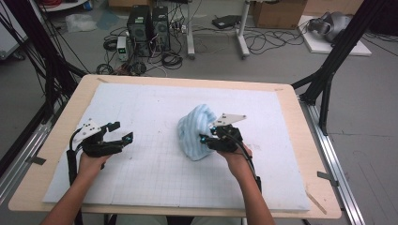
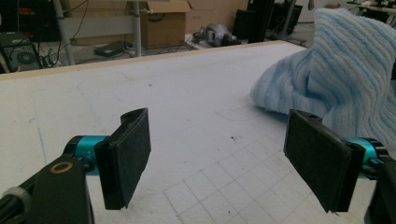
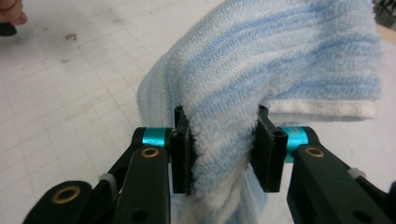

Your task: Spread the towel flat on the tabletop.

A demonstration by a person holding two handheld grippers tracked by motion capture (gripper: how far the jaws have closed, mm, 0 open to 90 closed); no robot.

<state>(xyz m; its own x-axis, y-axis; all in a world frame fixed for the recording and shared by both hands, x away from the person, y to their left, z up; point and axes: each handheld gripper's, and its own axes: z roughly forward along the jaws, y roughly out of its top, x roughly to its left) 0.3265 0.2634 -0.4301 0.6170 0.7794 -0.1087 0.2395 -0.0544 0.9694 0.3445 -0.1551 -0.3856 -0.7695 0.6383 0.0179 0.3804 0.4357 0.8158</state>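
Black padded jaws of the right gripper (image 3: pixel 222 154) sit closest to the lens, pinched on a thick bunch of the blue-and-white striped towel (image 3: pixel 280 60), which bulges between the pads. In the high view the towel (image 1: pixel 195 131) stands as a peaked heap near the middle of the white gridded mat (image 1: pixel 141 108), held up at its right side by that gripper (image 1: pixel 208 139). The left gripper (image 1: pixel 118 132) hovers well apart to the left, jaws spread wide with nothing between them.

The grip takes a rolled fold rather than a single edge, so the likely trouble is that layers slide out unevenly once the cloth is pulled, and the heap either drops or drags along the mat instead of opening. A pull made before the left gripper has its own hold would probably twist the towel further.

Nothing on the mat lies between the left gripper and the towel; in the left gripper view the cloth (image 2: pixel 336 74) rises just beyond the right-hand jaw. Past the wooden table edge (image 1: pixel 187 80), computer towers (image 1: pixel 149 28), cables and cardboard boxes sit on the floor, clear of the work.
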